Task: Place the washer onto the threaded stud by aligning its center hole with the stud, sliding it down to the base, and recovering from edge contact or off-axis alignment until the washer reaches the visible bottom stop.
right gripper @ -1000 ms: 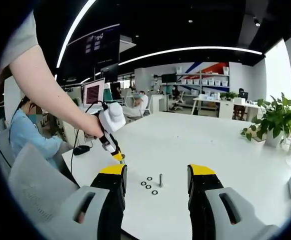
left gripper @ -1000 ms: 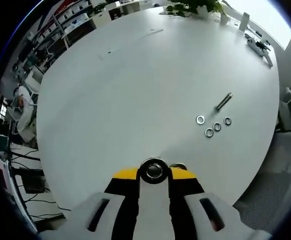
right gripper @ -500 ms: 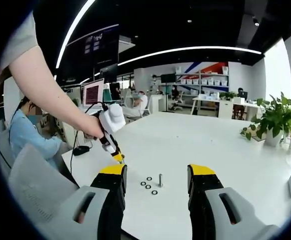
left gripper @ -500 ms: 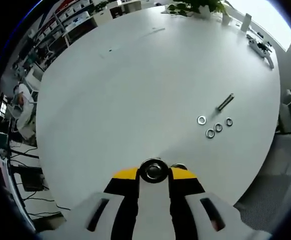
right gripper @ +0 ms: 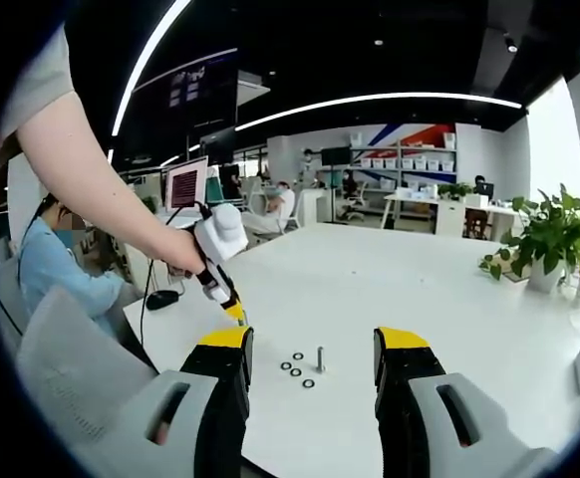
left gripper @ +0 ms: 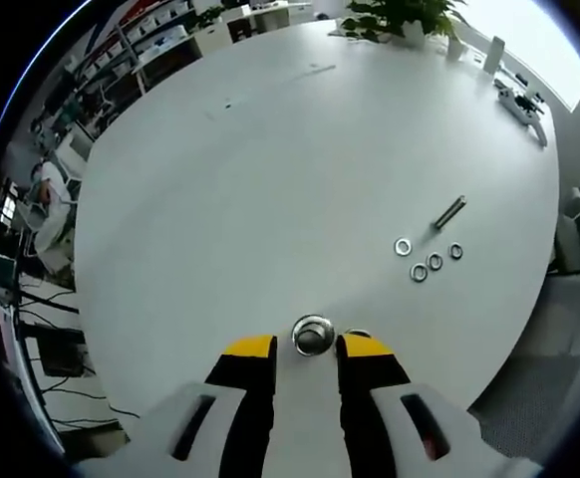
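Left hand-held gripper (left gripper: 306,344): jaws nearly together, pinching a metal washer (left gripper: 312,335) above the near edge of the white desk (left gripper: 270,189).
Right hand-held gripper (right gripper: 312,351): jaws spread wide, holding nothing, raised over the desk.
Stud (right gripper: 321,358): upright on the desk.
Loose washers (right gripper: 296,367): four, flat on the desk just beside the stud, apart from both grippers.

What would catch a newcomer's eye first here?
A small upright threaded metal stud stands on the big round white table, four silver washers loose beside it. The open right gripper frames them, while the left gripper hovers near the table's edge, held by a hand.
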Available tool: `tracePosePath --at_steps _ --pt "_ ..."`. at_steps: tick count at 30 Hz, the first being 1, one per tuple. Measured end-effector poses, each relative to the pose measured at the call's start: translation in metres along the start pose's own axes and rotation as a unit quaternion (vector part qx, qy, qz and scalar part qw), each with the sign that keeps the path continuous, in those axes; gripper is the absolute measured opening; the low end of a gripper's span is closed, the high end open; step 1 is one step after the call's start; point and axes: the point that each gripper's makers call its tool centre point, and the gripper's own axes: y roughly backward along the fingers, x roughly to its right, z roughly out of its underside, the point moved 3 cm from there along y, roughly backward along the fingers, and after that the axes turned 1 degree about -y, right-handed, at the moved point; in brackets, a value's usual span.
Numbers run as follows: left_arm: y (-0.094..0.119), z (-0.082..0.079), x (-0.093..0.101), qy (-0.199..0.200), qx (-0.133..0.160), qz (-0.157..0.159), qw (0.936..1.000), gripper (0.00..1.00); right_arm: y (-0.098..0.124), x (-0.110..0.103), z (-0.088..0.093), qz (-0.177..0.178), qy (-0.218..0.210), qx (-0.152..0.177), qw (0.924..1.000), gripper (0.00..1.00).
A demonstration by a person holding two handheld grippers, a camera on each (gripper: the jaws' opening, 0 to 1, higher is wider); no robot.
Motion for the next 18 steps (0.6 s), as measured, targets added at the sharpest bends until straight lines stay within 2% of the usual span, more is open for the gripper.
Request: tracePosePath --at_steps 18 --pt "0.0068 -0.0026 -0.0004 0.027 0.018 -0.005 0.9995 0.23 -0.0013 -0.0049 0.0 -0.012 0.006 -0.003 0.9999 0.51"
